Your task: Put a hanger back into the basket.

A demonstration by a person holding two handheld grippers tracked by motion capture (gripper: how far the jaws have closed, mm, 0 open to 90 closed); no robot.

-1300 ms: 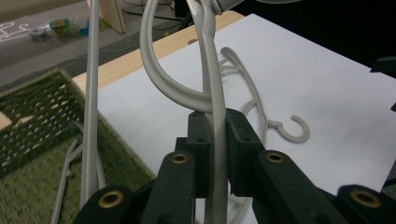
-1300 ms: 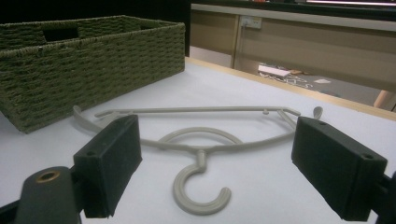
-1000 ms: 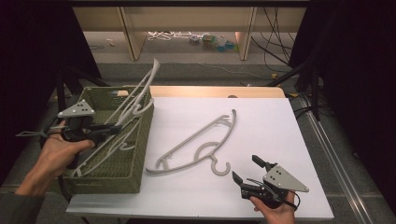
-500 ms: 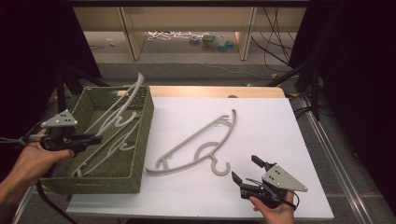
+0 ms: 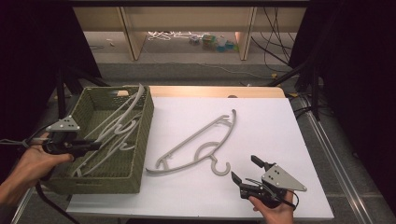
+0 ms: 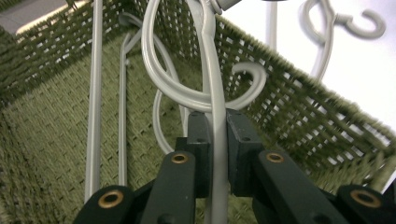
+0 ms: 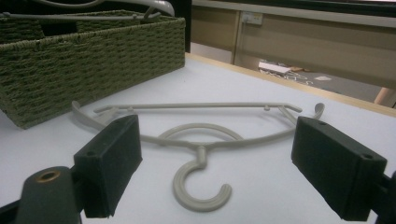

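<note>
Status: hangers going into the woven green basket [image 5: 140, 135], left of centre in the high view. By my reading you are about two thirds through.

Left gripper [image 5: 95, 145]: your jaws are clamped on the rod of a grey hanger [image 6: 212, 107]. In the left gripper view the rod runs straight up between the two pads, which press on it from both sides. This held hanger [image 5: 119, 122] is low in the basket and slanted, its upper end poking over the far rim toward the upper middle of the frame. It is not yet let go, so count it as placed but not released. At least one more hanger seems to lie under it; the overlapping rods make the exact count unclear.

Right gripper [image 5: 243, 170]: lower right of the high view, jaws spread wide, nothing between them.

Left to do: one hanger [image 5: 198, 142] lies flat on the white table [image 5: 280, 126], centre frame, hook [image 7: 201, 186] toward your right gripper and just ahead of its open jaws. It appears untouched. Release on the left, then pick this one up.
</note>
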